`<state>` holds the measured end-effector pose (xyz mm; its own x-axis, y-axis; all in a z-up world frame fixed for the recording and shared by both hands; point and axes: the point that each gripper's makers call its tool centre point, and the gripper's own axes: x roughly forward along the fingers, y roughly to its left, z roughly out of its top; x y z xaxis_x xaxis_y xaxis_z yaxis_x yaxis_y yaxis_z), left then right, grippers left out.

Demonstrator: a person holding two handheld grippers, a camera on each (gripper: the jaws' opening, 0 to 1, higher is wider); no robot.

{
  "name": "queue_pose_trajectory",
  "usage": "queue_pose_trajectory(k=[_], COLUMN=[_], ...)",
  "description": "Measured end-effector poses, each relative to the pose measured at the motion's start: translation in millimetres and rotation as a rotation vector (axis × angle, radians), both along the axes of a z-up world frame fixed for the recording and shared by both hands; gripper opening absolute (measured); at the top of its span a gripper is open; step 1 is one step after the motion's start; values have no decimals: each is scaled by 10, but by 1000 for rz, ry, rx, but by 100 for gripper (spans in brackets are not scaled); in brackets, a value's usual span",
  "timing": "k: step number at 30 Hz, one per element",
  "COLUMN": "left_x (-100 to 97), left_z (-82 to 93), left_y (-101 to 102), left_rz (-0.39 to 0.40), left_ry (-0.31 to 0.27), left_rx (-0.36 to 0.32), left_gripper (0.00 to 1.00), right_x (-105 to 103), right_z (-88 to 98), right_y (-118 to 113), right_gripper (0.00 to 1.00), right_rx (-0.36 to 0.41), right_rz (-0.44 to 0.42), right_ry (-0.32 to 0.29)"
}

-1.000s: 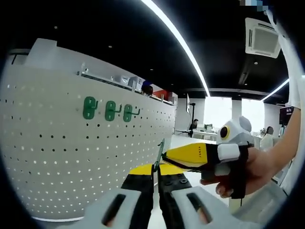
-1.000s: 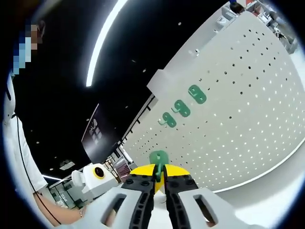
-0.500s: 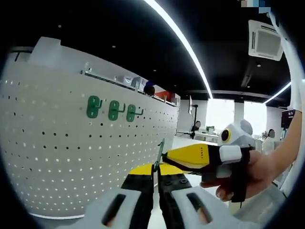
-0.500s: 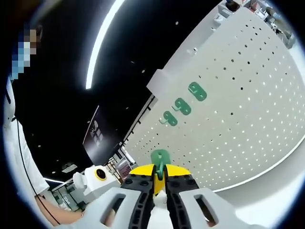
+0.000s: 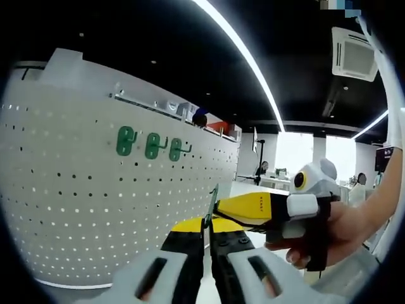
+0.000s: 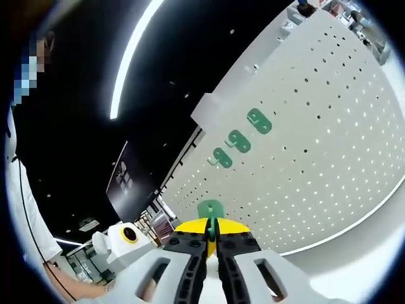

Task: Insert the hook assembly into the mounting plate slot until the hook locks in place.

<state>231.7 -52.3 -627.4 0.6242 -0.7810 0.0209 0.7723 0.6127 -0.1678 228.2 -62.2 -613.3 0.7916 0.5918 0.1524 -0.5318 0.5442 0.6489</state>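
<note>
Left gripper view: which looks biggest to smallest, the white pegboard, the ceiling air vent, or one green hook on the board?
1. White pegboard
2. Ceiling air vent
3. Green hook

Nearness to the camera skews these apparent sizes.

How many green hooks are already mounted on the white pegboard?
3, side by side in one row on the white pegboard: first green hook, second, third. A separate green piece sits between the right gripper's jaws.

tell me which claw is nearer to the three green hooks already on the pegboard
Cannot tell. Both claws, left and right, meet on one green hook piece, well short of the three hooks on the pegboard.
</note>
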Motion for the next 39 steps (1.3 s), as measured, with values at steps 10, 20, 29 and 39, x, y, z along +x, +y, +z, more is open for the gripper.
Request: queue_pose_trajectory(k=[10, 20, 29, 39], left_x=[-9, -6, 21, 61], left_z=[-2, -28, -107, -296], left_y=[-9, -21, 13, 84], left_rz=[-4, -3, -8, -27], left_ry=[-3, -9, 6, 44], left_rx=[2, 22, 72, 169], left_gripper=[1, 2, 12, 46], right_x=[-7, -7, -20, -22], right_z=[-8, -30, -31, -62], right_y=[-13, -20, -23, -31], right_gripper=[0, 0, 0, 0], right_rx=[-25, -34, -31, -37], right_rz=[-6, -7, 0, 3], right_ry=[-10, -1, 2, 9])
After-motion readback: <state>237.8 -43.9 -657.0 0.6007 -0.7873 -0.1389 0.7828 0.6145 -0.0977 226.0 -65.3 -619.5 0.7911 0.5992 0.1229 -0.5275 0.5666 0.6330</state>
